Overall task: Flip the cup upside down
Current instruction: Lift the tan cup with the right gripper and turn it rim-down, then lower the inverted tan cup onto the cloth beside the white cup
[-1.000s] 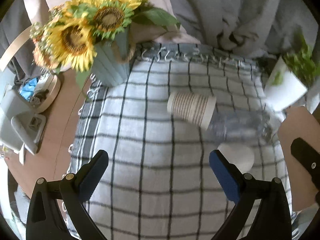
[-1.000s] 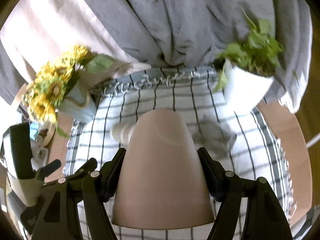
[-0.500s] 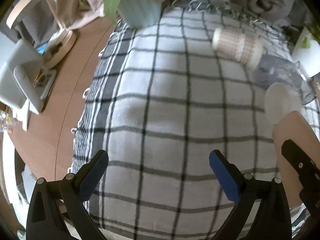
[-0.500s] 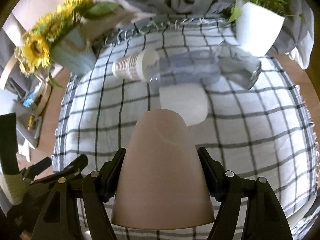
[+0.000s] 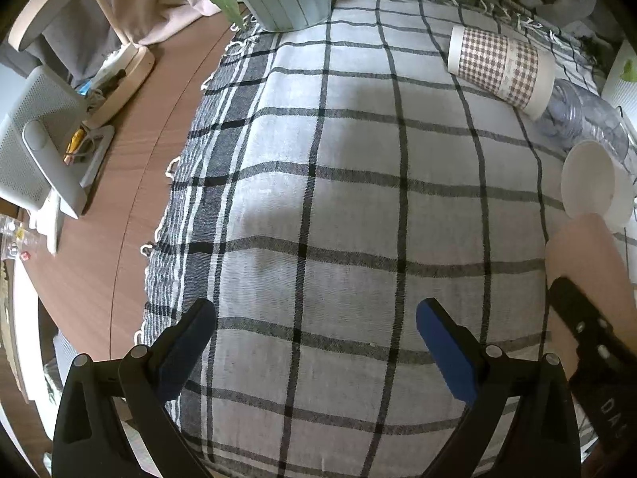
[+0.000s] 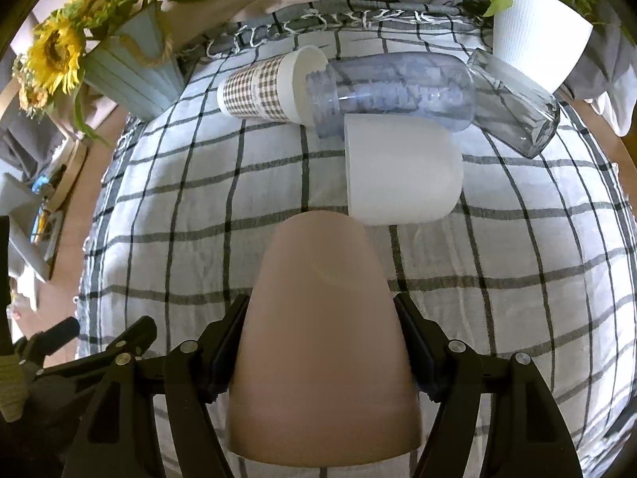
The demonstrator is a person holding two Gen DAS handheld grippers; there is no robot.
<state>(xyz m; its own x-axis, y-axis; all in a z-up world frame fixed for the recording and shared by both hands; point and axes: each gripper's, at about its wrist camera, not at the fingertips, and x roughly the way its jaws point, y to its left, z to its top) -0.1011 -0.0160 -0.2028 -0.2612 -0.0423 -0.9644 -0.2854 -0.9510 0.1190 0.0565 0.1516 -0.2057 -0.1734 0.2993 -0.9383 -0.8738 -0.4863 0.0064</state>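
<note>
The pink cup (image 6: 324, 342) sits pinched between the jaws of the right gripper (image 6: 322, 338), its closed rounded end pointing away from the camera and its wide rim nearest the lens. It is held over the checked cloth (image 6: 517, 279) that covers the counter (image 5: 131, 167), and whether its far end touches the cloth cannot be told. In the left wrist view the same cup (image 5: 585, 263) shows at the right edge, with a black finger of the right gripper across it.

The left gripper (image 5: 314, 330) hangs over a bare part of the checked cloth (image 5: 318, 199) with its jaws spread wide and nothing between them; the blue pads (image 5: 442, 346) face each other across the gap.

Just beyond the pink cup lies a white cup (image 6: 402, 171) on its side, its mouth turned to the left. Behind it, touching or nearly so, a clear plastic bottle (image 6: 394, 87) lies on its side with its open neck poking into the mouth of a checked paper cup (image 6: 262, 89), which is also lying down. A clear glass (image 6: 517, 107) lies tilted to the right of the bottle.

At the far edge of the cloth stand a pale blue vase (image 6: 131, 71) of sunflowers (image 6: 55, 51) on the left and a white plant pot (image 6: 537, 47) on the right. Off the cloth to the left, a white device (image 5: 36, 147) stands on the bare wooden counter.
</note>
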